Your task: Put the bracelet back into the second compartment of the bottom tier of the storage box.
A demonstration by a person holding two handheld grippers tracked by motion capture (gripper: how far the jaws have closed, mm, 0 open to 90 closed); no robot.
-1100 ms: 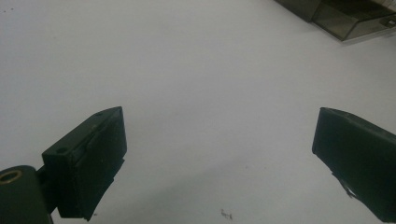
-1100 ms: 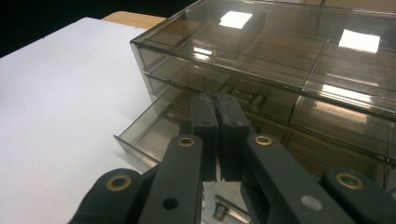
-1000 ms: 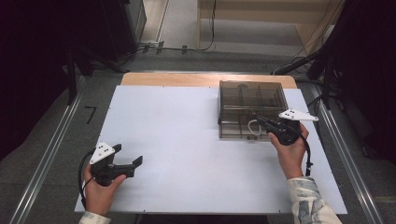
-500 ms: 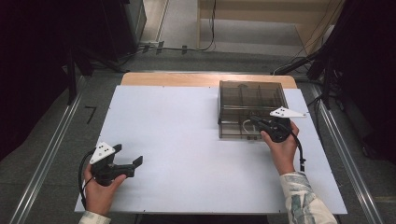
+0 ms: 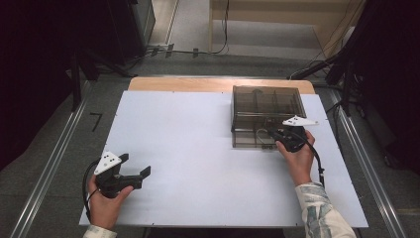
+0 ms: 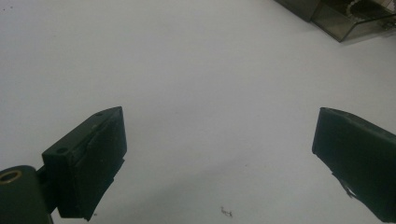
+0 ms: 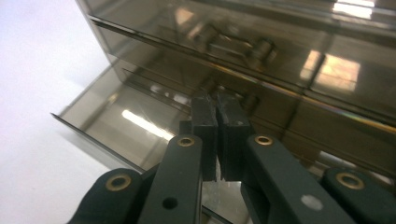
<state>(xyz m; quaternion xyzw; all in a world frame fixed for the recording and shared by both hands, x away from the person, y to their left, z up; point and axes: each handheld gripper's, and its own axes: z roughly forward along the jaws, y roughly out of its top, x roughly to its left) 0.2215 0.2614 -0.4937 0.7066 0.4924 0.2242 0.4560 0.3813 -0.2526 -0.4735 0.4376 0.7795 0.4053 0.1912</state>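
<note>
Smoky brown plastic is what the right tongs [image 7: 216, 140] are dealing with: a see-through drawer box [image 5: 267, 106] sitting toward the far right of the white tabletop [image 5: 198, 148]. Compared with a second ago the right hand [image 5: 299, 158] is sitting a bit lower and closer in to the box front, with the tongs now poking into the bottom drawer [image 7: 126, 121], which is slid out toward the person. The jaws are pressed flat together with nothing I can make out between them, so my guess is they're either about to hook or push the drawer, or to go for something small inside it; I can't tell which from here. Pose-wise, that forearm is reaching forward from the bottom right, with the wrist tipping the tongs down into the tray. Meanwhile the left tongs [image 5: 133, 171] are just parking near the front left corner of the tabletop, same spot as before, with jaws spread wide over bare surface and holding nothing.
</note>
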